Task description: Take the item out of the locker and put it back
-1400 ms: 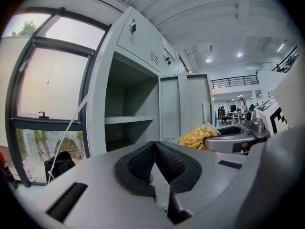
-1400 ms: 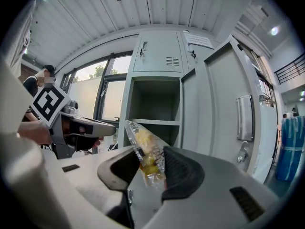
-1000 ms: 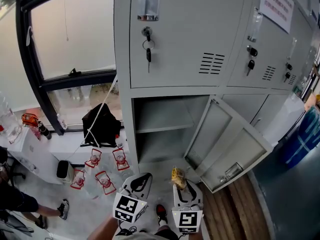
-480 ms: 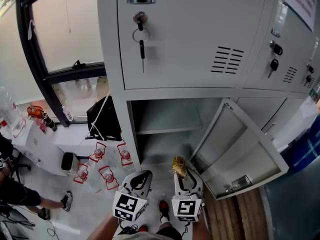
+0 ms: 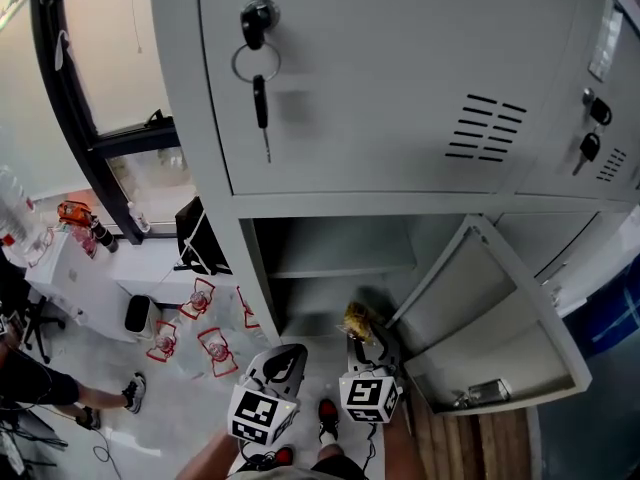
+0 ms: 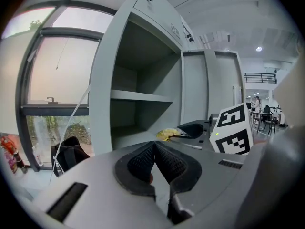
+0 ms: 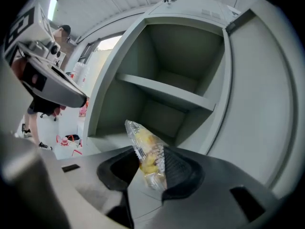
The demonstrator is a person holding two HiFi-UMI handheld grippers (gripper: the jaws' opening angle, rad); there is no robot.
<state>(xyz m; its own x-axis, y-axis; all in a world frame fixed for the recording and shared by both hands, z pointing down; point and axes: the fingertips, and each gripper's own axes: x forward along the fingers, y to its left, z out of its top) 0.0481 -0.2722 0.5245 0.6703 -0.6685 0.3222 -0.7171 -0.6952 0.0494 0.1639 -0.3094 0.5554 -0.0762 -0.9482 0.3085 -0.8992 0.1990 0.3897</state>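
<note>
Grey sheet-metal locker bank point(image 5: 400, 88) fills the scene, standing on a pale floor point(image 5: 180, 408). A black-framed window point(image 5: 90, 138) is to the locker's left, and a strip of wooden boards point(image 5: 450, 438) lies at its lower right. Two closed doors show in the locker's upper row, each with a key hanging from its lock. Below them one compartment point(image 5: 330, 258) stands open with a single shelf inside, its one door point(image 5: 490, 318) swung out to the right. Four clear bottles with red handles point(image 5: 215, 350) sit on the floor left of the locker, beside one black bag point(image 5: 195, 243). There are two grippers and one clear plastic snack packet with yellow contents point(image 7: 147, 151). The left gripper point(image 6: 153, 149) has its pads together with nothing between them. The right gripper point(image 7: 147, 168) is clamped on the packet's lower end, just in front of the locker's open compartment at its bottom. The packet's long axis runs up and out past the pads, its free end tilted left and pointing toward the compartment.
</note>
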